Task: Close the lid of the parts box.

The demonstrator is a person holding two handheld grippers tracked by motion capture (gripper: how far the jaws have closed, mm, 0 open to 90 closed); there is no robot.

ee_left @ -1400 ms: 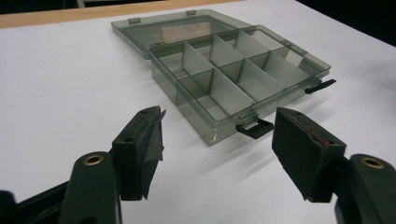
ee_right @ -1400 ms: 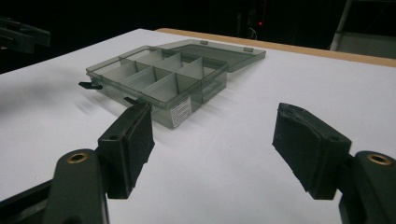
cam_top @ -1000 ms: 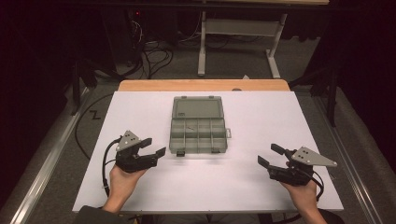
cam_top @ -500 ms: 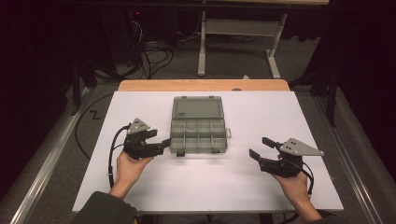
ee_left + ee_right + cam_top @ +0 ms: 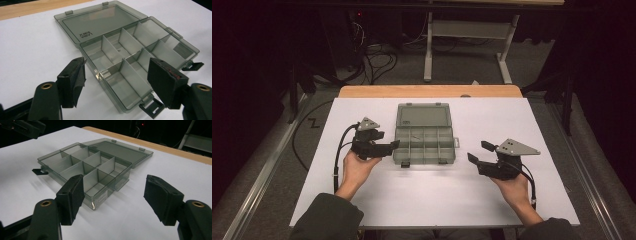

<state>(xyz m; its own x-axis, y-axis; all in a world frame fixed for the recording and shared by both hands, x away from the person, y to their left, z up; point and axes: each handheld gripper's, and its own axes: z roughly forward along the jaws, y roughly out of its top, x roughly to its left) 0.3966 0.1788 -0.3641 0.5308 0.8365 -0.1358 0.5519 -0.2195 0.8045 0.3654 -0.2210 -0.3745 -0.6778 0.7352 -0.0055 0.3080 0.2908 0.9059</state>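
Observation:
A clear grey compartment box (image 5: 424, 145) lies open in the middle of the white table (image 5: 522, 120), its lid (image 5: 423, 116) laid flat behind it. The compartments look empty in the left gripper view (image 5: 130, 55) and the right gripper view (image 5: 85, 167). My left gripper (image 5: 391, 146) is open, its tips at the box's left edge; the box's near corner shows between its jaws (image 5: 117, 63). My right gripper (image 5: 477, 151) stands a short way right of the box. It is open (image 5: 113, 180), its jaws have just been closing slightly, and nothing is between them.
Two black latches (image 5: 404, 164) hang from the box's front wall. A wooden strip (image 5: 427, 91) runs along the table's far edge. Beyond it on the floor are cables (image 5: 377, 55) and a grey desk frame (image 5: 428, 50).
Both hands have moved away from the table's front edge and inward toward the box. The left gripper has come up to the box's left edge; the right has come closer on the right.

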